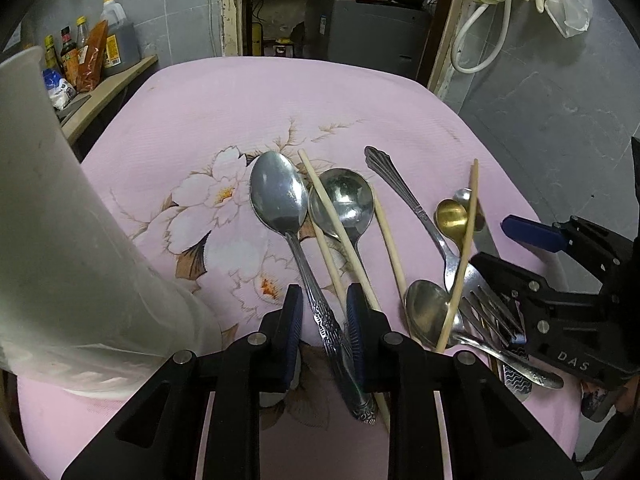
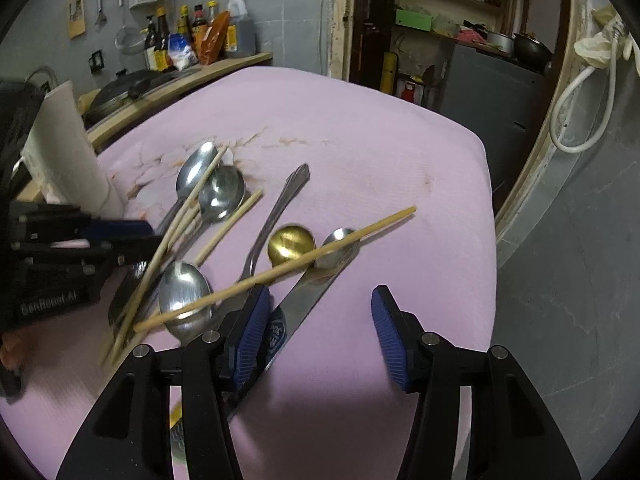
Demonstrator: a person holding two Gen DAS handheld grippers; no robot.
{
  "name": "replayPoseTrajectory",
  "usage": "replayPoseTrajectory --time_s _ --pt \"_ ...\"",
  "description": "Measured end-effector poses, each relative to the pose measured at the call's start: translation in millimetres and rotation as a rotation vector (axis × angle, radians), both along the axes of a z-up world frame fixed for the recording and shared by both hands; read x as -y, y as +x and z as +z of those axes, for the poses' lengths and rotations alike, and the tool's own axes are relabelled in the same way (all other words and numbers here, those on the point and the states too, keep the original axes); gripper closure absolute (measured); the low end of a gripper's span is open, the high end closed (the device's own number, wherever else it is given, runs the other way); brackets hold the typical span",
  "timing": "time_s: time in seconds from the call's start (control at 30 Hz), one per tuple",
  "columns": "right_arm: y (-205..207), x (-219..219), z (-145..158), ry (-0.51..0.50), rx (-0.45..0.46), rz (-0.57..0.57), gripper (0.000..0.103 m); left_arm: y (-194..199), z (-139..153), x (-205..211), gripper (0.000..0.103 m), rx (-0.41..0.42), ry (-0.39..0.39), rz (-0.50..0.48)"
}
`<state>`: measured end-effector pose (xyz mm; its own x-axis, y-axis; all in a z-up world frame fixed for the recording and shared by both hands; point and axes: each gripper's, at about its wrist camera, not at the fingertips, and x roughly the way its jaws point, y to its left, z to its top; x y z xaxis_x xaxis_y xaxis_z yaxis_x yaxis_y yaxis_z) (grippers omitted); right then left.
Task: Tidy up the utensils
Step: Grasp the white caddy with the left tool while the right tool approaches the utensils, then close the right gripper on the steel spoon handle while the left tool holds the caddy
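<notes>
Several utensils lie on a pink flowered cloth (image 1: 240, 112): a large steel spoon (image 1: 280, 196), a round ladle spoon (image 1: 344, 200), chopsticks (image 1: 340, 232), a fork (image 1: 472, 280), a gold spoon (image 1: 452, 216) and a smaller spoon (image 1: 428, 312). My left gripper (image 1: 324, 320) straddles the large spoon's patterned handle, jaws a little apart, one pad near it. My right gripper (image 2: 316, 332) is open and empty over the cloth, beside a flat steel handle (image 2: 308, 304). The gold spoon (image 2: 290, 244) and a chopstick (image 2: 280, 270) lie just ahead. The right gripper also shows in the left wrist view (image 1: 516, 276).
A tall white plastic container (image 1: 60, 220) stands at the left on the cloth, also in the right wrist view (image 2: 68, 148). Sauce bottles (image 2: 192, 36) line a counter behind. A doorway with shelves (image 1: 340, 0) and a white hose (image 1: 480, 40) are beyond the table.
</notes>
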<state>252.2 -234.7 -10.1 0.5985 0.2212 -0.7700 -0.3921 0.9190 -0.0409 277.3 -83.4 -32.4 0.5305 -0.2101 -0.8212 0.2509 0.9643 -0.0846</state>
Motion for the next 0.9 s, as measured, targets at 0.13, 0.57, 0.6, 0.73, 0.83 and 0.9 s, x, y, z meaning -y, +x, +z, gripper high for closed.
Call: replayPoseTrajectory --time_s 0.13,0.57,0.6,0.73,0.83,0.9 --pt "-3 0 1 -0.004 0.003 0.01 0.059 -2 -1 -2 0.095 -0.004 0.011 0.008" --pt "-12 4 2 0.048 -0.023 -0.003 0.068 -11 -3 -2 0.094 -0.013 0.006 -0.013" --pt "-13 5 2 0.055 -0.027 0.002 0.072 -13 -3 -2 0.094 -0.015 0.004 -0.017" --pt "-22 11 3 0.062 -0.035 0.025 0.08 -20 -2 -10 0.095 -0.04 -0.035 -0.02" --pt "-31 14 4 0.065 -0.04 0.047 0.084 -32 1 -16 0.096 -0.052 -0.046 -0.034" --pt "-36 17 4 0.066 -0.049 0.057 0.086 -43 3 -23 0.096 -0.065 -0.061 -0.044"
